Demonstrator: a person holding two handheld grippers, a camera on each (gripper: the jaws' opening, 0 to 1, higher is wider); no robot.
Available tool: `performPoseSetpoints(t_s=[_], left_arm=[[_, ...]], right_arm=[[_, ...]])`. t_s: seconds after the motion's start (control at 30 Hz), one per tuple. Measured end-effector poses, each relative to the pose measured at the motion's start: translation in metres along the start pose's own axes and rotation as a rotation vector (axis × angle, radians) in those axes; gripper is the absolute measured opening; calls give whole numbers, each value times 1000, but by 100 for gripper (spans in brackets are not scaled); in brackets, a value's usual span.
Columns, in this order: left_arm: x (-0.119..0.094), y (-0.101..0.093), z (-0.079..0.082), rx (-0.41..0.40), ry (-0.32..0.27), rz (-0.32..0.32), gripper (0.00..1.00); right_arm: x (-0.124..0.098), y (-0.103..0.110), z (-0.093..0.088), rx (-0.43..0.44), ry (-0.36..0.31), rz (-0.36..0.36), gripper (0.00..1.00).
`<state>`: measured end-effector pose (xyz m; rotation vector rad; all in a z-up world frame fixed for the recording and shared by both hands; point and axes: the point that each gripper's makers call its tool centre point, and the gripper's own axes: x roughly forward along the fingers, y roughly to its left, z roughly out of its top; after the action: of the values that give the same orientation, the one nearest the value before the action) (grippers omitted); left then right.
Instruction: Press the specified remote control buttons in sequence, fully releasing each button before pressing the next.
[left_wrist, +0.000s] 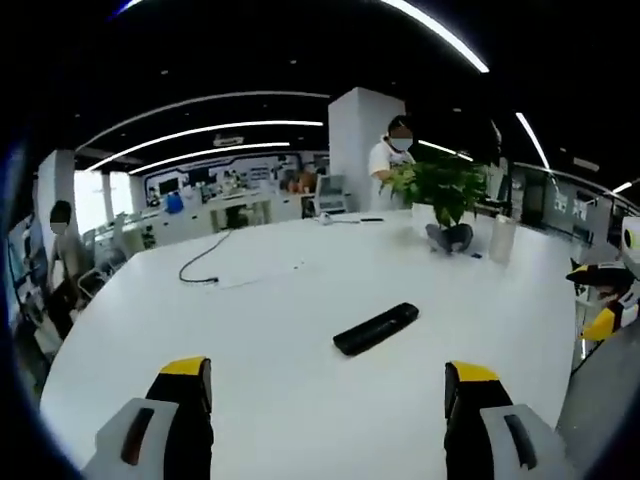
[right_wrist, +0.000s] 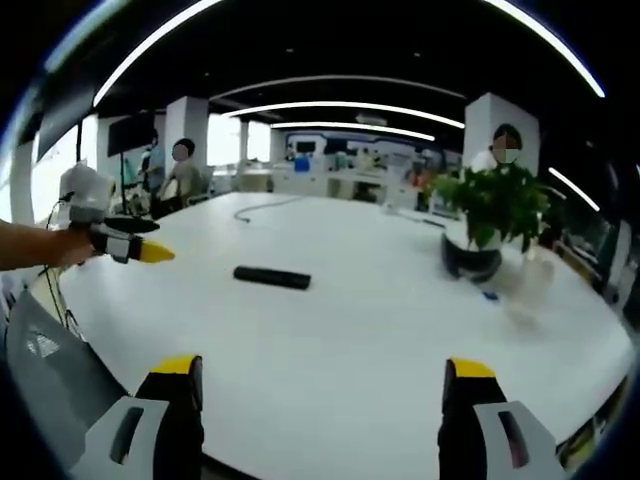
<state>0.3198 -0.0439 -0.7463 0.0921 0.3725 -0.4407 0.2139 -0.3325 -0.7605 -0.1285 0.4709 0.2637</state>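
A long black remote control (left_wrist: 376, 328) lies flat on the white table (left_wrist: 280, 300), a short way ahead of my left gripper (left_wrist: 330, 385), whose yellow-tipped jaws stand wide apart with nothing between them. In the right gripper view the same remote (right_wrist: 272, 277) lies left of centre and farther off. My right gripper (right_wrist: 320, 385) is open and empty above the table's near edge. The left gripper (right_wrist: 128, 245) shows at the left of the right gripper view, held by a hand. The right gripper (left_wrist: 603, 295) shows at the right edge of the left gripper view.
A potted green plant (left_wrist: 445, 195) stands at the table's far side with a clear bottle (left_wrist: 502, 238) beside it. A black cable (left_wrist: 205, 262) trails over the far left of the table. A person (left_wrist: 392, 160) stands behind the plant; others sit at the left.
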Motion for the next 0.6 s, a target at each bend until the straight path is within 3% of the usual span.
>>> performPoseSetpoints(t_s=[0.3,0.47,0.5,0.6], left_arm=[[-50,-5,-8,-55,-31,63,100],[-77,-1,-18,-36,-48,145,100],[-83,11,-20,-32,-66,185,100],[-95,19,-14,36,-75,243,100]], right_arm=[[-1,-1,2,-10,-12,-14,99],[-2,-1,3,-17,-19,-16,99],[-2,-1,3,-14,-21,-15,99],[-2,-1,4,-9,-22,-13,99]])
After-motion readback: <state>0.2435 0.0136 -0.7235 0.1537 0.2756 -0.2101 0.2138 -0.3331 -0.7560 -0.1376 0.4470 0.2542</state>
